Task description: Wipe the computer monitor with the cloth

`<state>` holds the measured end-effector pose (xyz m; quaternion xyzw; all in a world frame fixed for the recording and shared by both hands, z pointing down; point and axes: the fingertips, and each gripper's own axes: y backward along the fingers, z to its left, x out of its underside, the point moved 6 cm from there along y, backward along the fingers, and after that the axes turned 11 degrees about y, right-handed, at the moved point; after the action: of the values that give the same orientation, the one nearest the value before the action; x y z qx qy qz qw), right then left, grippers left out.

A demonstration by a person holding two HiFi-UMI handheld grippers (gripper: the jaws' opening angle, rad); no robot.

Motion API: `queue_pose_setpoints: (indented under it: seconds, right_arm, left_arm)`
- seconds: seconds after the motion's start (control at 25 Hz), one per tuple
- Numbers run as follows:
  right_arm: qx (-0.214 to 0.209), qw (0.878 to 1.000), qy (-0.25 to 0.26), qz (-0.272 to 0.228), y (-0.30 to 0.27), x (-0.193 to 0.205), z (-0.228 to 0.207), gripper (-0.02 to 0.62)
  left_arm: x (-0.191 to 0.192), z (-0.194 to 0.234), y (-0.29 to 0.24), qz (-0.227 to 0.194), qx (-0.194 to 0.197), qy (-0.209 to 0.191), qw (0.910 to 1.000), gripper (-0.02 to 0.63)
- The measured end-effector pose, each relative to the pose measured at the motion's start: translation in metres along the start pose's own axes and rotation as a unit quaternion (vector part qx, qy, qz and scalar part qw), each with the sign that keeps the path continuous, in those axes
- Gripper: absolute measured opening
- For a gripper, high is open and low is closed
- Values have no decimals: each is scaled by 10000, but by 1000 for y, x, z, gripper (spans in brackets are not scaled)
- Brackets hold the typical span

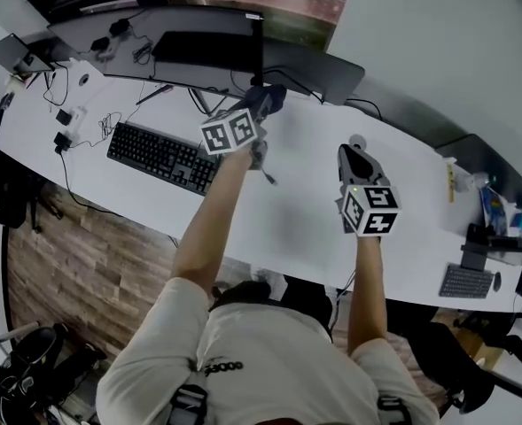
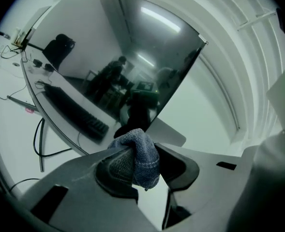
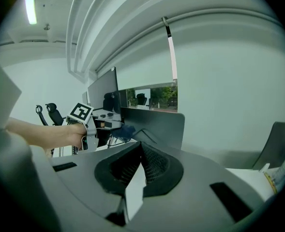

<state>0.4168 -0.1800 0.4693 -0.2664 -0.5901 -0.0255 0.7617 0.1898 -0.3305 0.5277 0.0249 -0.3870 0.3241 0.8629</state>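
Blue cloth (image 2: 141, 161) clamped in left gripper (image 2: 143, 149), monitor (image 2: 113, 57) ahead — right gripper (image 3: 139, 151) clenched, keyboard (image 1: 163, 156) nearby

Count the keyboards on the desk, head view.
2. A black keyboard lies on the desk at left, before the monitor; a grey keyboard is at the far right edge. More may be hidden.

The cloth (image 2: 140, 153) is nubbly woven fabric, the monitor (image 2: 118, 47) glossy and reflective, the table (image 1: 305, 211) smooth matt.

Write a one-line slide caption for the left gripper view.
Left gripper shut on a bunched blue-grey cloth, held in front of the dark, reflective computer monitor.
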Motion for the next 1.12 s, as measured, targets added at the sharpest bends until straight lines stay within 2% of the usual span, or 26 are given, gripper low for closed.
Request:
queue_pose_setpoints:
  seconds: [0.16, 0.4, 0.64, 1.12]
  right_arm:
    - [-36, 9999, 87, -134, 8, -9, -16, -3]
    - [-368, 9980, 470, -212, 18, -28, -31, -3]
    - [-519, 9960, 557, -461, 22, -46, -43, -3]
    - [-849, 9893, 669, -984, 27, -83, -54, -3]
  left_arm:
    - [-8, -14, 3, -226, -236, -100, 9994, 120]
    - [-26, -50, 12, -692, -411, -250, 9964, 120]
    - [-52, -89, 22, -1116, -556, -586, 9905, 120]
    - [-112, -168, 54, -1736, -475, -1450, 9729, 120]
